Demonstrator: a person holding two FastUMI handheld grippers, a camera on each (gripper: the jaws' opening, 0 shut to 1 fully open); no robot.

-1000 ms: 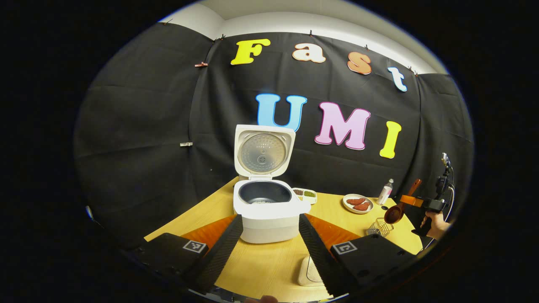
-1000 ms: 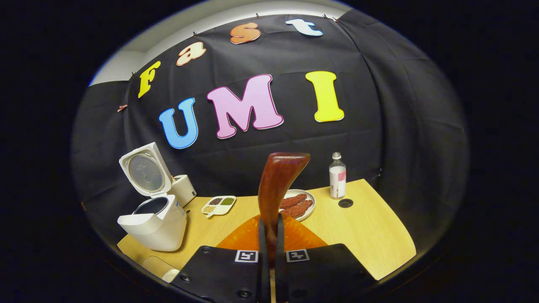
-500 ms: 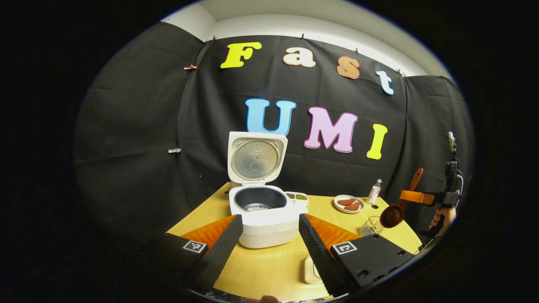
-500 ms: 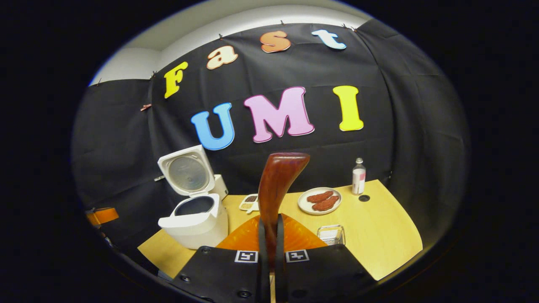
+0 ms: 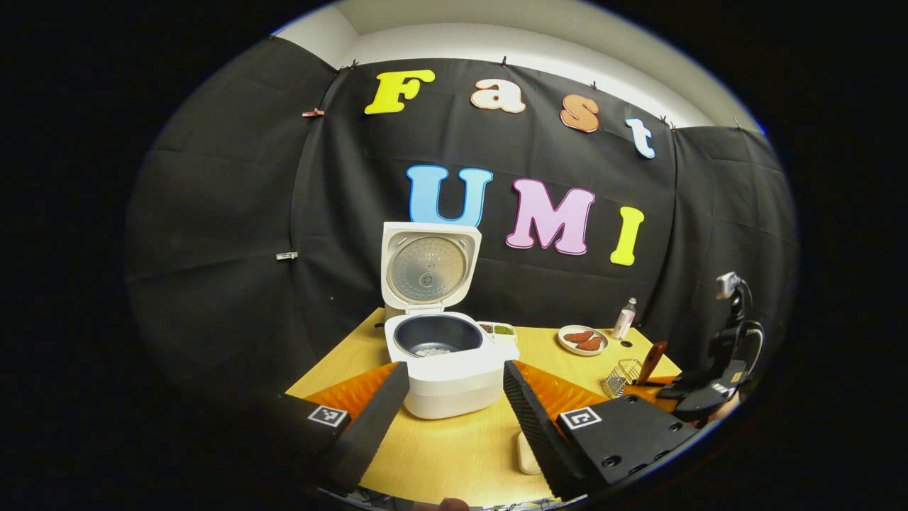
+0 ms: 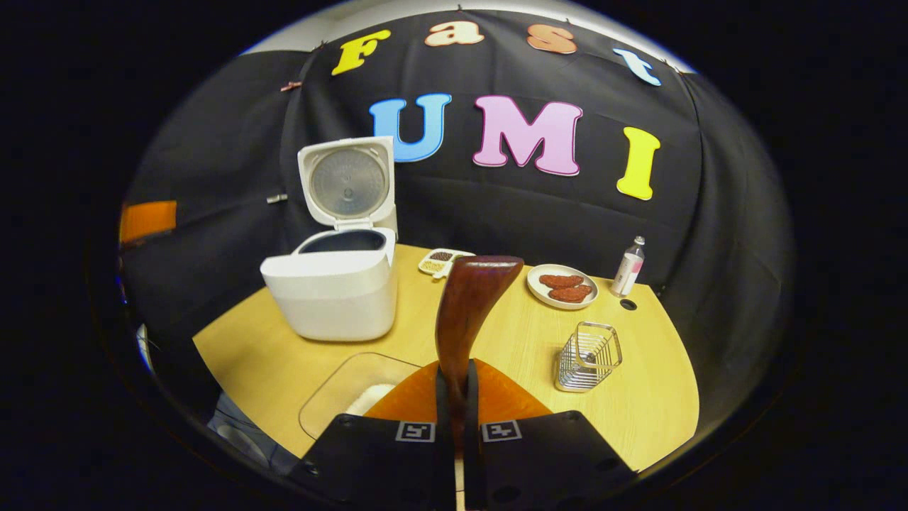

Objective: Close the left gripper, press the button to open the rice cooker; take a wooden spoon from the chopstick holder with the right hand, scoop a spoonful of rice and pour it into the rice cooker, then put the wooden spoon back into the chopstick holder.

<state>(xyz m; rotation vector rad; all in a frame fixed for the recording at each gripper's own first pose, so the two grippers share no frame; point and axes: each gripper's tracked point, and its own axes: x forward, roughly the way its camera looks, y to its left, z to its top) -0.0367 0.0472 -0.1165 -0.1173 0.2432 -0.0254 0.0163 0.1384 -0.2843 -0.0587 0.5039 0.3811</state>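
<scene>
The white rice cooker stands with its lid raised and some rice in its dark pot. My left gripper is open in front of it, holding nothing. In the right gripper view the cooker is at the left. My right gripper is shut on the wooden spoon, whose handle rises from the fingers while its bowl is hidden. The wire chopstick holder stands to the right of the spoon. In the left gripper view the right gripper holds the spoon just right of the holder.
A clear container with rice sits near the table's front edge. At the back are a divided dish of grains, a plate of red pieces and a small bottle. A hole marks the tabletop near the bottle.
My right gripper has come down from its raised pose and tilted towards the table, bringing the spoon low beside the chopstick holder. The left gripper has drawn back slightly from the cooker.
</scene>
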